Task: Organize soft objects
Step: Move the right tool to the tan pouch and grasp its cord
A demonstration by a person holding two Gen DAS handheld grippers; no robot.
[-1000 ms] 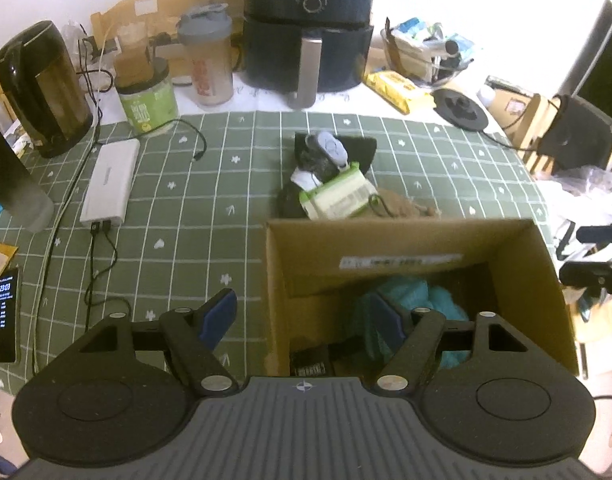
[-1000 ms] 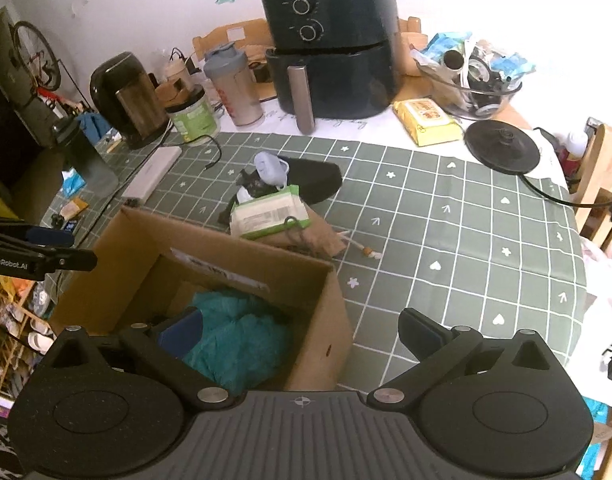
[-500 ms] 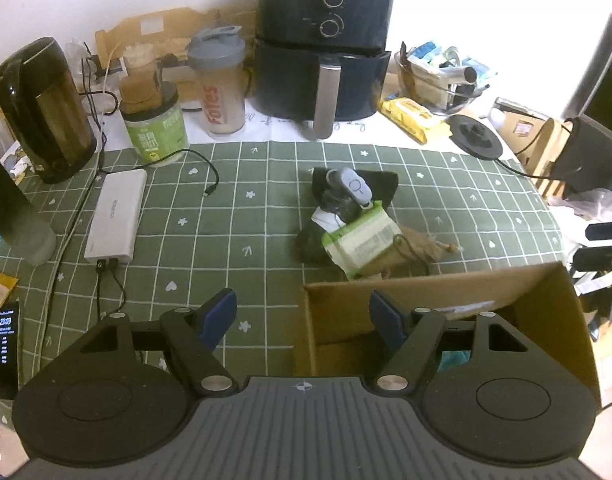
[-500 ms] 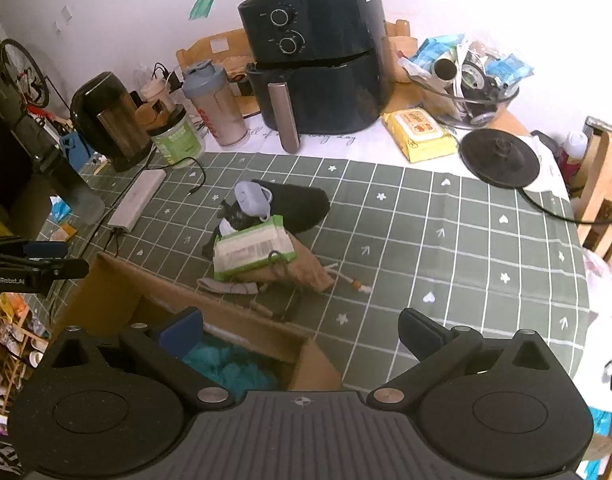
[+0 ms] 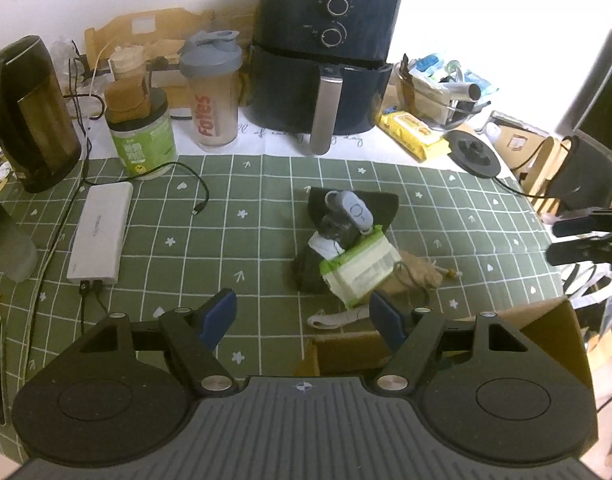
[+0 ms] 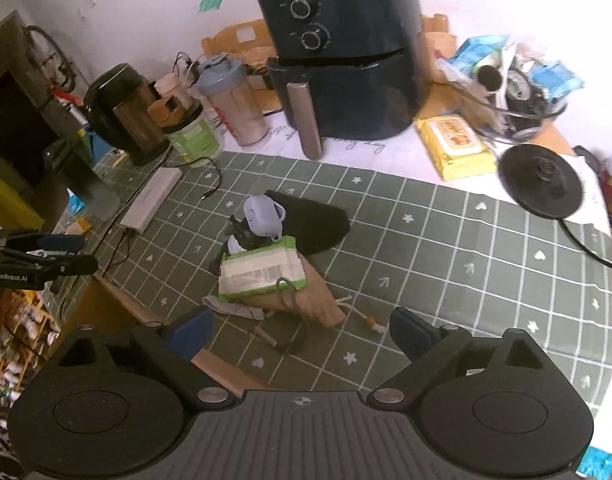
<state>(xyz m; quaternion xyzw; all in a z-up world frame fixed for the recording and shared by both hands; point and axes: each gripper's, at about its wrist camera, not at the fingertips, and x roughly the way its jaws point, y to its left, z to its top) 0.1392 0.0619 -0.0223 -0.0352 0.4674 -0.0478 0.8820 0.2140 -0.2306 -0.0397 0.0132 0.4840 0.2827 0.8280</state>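
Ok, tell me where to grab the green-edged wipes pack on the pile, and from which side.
Grip the wipes pack across its short width, at mid-length, coming from above with the open right gripper. It lies flat, slightly tilted on the tan pouch, uppermost there, its long sides exposed. Avoid the black cord looping over its near edge.

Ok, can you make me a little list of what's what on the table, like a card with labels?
Left gripper: open, empty
Right gripper: open, empty
Pile: middle of the green checked cloth
On the pile: green and white wipes pack, lilac case
Under the pack: tan pouch, black fabric
Cardboard box: near edge, mostly hidden
Behind: air fryer, shaker bottle
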